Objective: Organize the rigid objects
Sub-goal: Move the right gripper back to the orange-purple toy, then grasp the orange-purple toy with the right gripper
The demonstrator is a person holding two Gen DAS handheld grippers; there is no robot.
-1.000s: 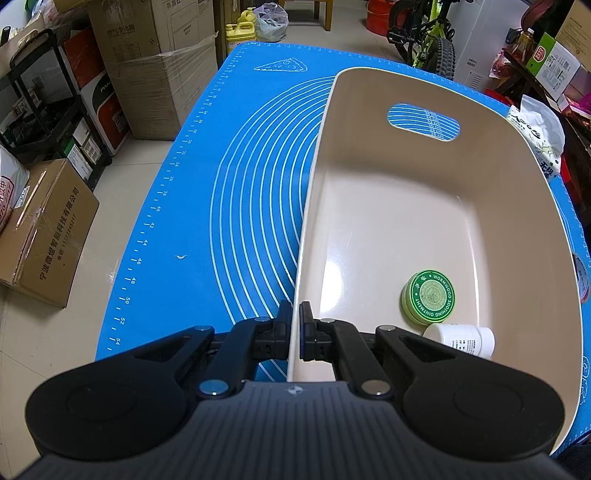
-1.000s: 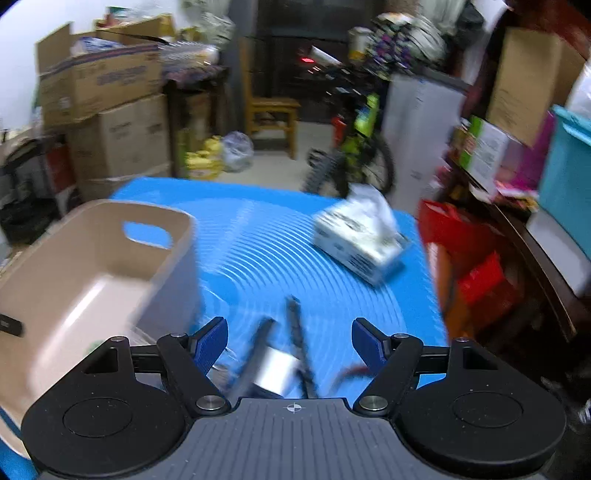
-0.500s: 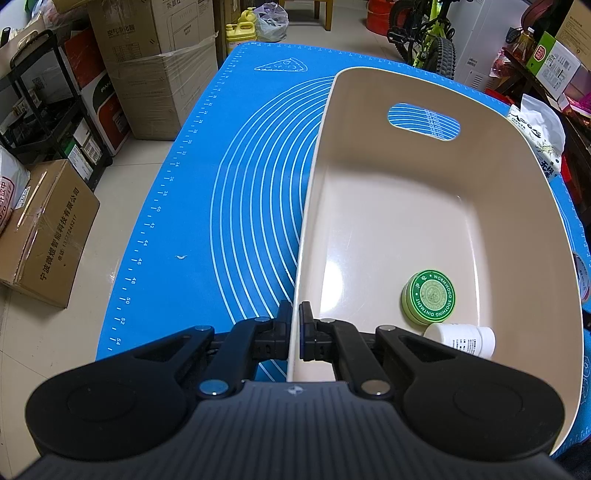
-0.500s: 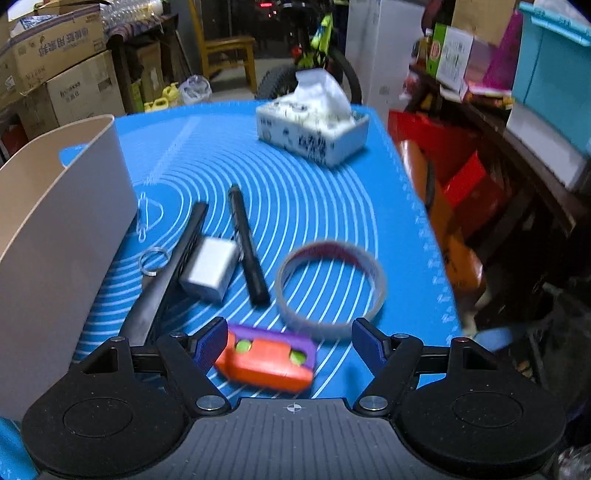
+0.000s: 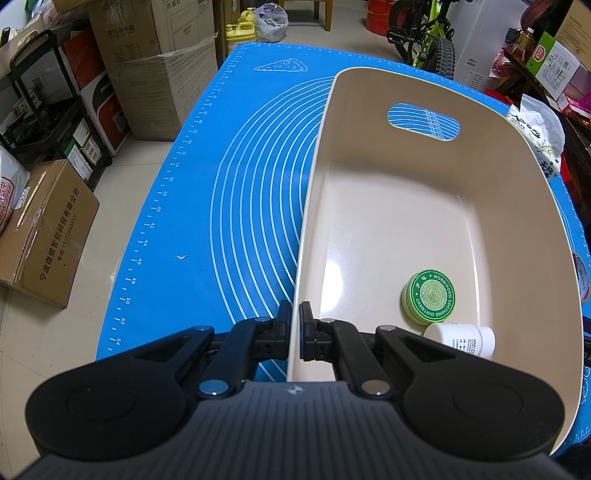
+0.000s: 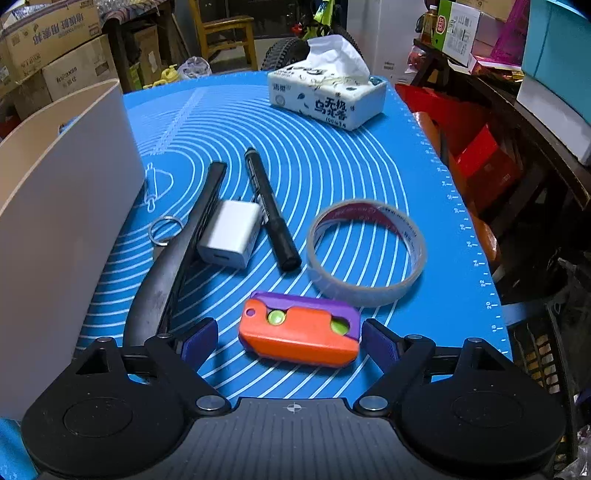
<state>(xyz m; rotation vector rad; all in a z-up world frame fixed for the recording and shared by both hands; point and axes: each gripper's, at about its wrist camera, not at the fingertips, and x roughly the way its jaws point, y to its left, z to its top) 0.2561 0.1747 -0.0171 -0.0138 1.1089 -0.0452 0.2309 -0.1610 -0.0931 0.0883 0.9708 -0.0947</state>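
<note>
My left gripper [image 5: 294, 325] is shut on the near left rim of a beige bin [image 5: 369, 206]. In the bin lie a green ointment tin [image 5: 429, 297] and a white bottle [image 5: 461, 339]. My right gripper [image 6: 290, 341] is open, its fingers on either side of an orange and purple toy [image 6: 299, 334] on the blue mat [image 6: 332, 158], apart from it. Beyond lie a tape ring [image 6: 367, 253], a black marker [image 6: 271, 208], a white charger [image 6: 231, 234], a long black tool [image 6: 177, 254] and a key ring [image 6: 165, 229]. The bin's wall [image 6: 62, 206] stands at the left.
A tissue pack [image 6: 327, 96] sits at the mat's far end. The mat's right edge [image 6: 476, 251] drops off to red boxes and crates. Cardboard boxes [image 5: 48, 229] and a shelf stand on the floor left of the table. A bicycle [image 5: 424, 33] stands behind.
My right gripper has swung from beside the bin down and forward over the loose objects, and now straddles the orange and purple toy. The left gripper and bin have not moved.
</note>
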